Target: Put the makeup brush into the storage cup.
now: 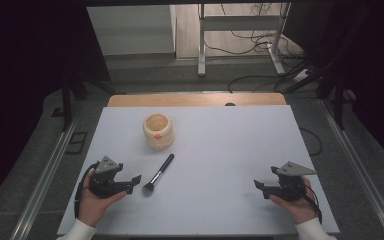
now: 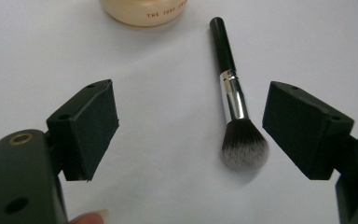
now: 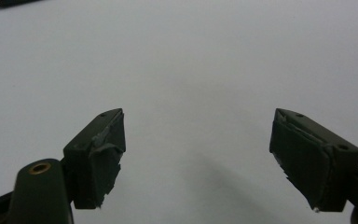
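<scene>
One makeup brush [image 1: 158, 174] lies flat on the white table [image 1: 220, 150], its bristle head just beside the left gripper [image 1: 136, 179] and its black handle slanting toward one cream jar [image 1: 158, 131] farther back. The two grippers rest on the table, one in each hand. The left gripper's jaws stand wide apart and empty. The right gripper [image 1: 258, 184], well apart from the brush, is likewise spread with nothing between.

White table [image 1: 220, 150], a wooden strip along its far edge; on it a cream round jar [image 1: 158, 131] left of centre toward the far side; a black-handled makeup brush [image 1: 158, 174] just nearer, lying slantwise, bristles toward the near edge, apart from the jar.
</scene>
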Available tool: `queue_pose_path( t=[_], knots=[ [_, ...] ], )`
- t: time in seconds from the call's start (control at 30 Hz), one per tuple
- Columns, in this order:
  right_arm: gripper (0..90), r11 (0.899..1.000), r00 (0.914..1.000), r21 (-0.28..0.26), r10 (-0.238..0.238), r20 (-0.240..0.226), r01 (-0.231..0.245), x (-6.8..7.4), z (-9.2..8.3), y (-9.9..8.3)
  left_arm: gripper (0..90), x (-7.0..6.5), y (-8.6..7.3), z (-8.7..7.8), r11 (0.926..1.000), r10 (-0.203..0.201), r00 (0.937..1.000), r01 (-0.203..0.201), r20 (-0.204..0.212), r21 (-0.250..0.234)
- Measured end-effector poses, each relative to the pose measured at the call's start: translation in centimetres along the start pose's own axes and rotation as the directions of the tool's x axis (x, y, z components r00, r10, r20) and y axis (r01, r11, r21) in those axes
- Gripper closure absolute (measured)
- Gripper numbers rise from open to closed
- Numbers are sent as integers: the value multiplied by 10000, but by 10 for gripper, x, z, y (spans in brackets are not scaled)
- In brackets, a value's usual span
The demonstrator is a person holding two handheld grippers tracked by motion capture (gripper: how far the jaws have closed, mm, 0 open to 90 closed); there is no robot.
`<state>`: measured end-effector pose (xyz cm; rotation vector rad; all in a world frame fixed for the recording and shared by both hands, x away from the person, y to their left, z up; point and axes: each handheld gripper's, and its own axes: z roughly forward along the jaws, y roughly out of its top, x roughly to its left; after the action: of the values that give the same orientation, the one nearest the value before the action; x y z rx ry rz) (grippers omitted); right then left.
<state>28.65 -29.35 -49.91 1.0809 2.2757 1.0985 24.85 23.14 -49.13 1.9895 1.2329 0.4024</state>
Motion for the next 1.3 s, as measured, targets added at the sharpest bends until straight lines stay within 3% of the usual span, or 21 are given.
queue_pose_path(
  t=[1.3],
  knots=[
    [188,10000,9999,58,-39,98,39,0,1,-1,185,-16,32,30,9956,343,9988,-372,349,860]
  ],
)
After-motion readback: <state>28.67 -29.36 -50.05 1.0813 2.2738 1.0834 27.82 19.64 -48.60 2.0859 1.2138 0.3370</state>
